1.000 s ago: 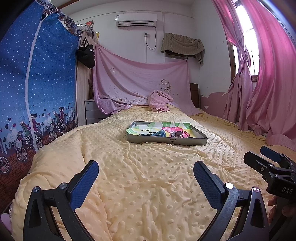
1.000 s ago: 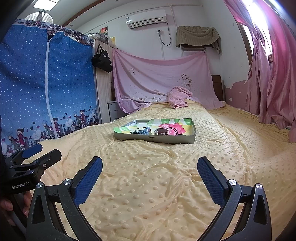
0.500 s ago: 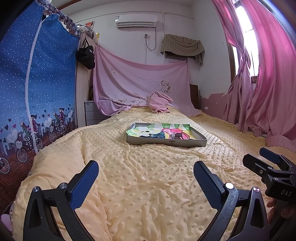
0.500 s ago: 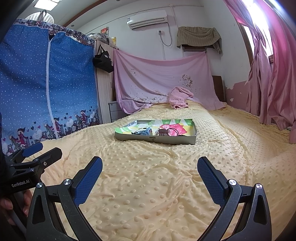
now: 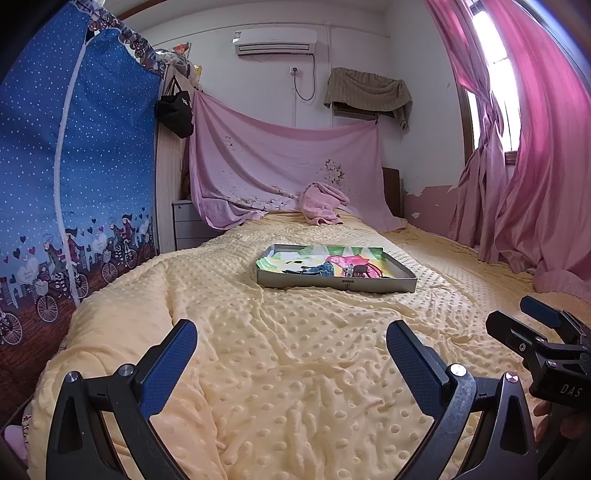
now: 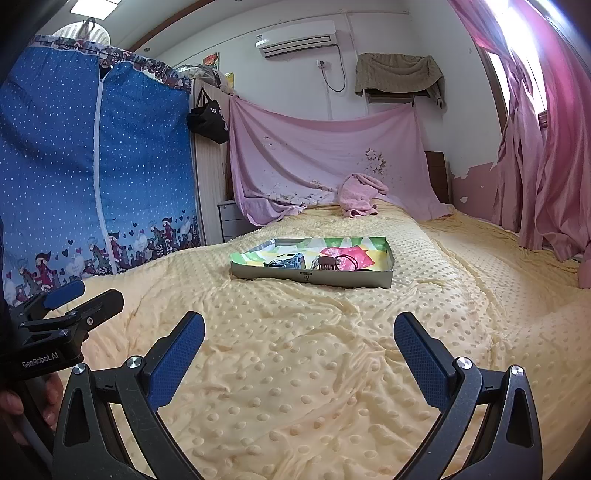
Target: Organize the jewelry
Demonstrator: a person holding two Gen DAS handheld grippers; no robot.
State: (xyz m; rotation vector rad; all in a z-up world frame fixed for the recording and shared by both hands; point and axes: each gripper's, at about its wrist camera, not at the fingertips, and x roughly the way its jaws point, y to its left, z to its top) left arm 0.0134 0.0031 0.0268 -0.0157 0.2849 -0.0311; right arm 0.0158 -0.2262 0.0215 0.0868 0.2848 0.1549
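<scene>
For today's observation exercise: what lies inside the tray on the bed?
The tray holds a colourful lining, a dark tangle of small jewellery and a blue item. Its near wall hides whatever lies lower.

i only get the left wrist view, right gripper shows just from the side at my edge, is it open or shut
observer: Open. In the right wrist view the right gripper has its blue pads wide apart, with only the yellow blanket showing between them.
operator: whats holding my left one, cant see behind it
observer: A bare hand is wrapped round the handle below the left gripper, at the left edge of that view.
operator: is a room light on or only window light
observer: A lit ceiling panel shows at the top left of the right wrist view, above the blue wardrobe.
</scene>
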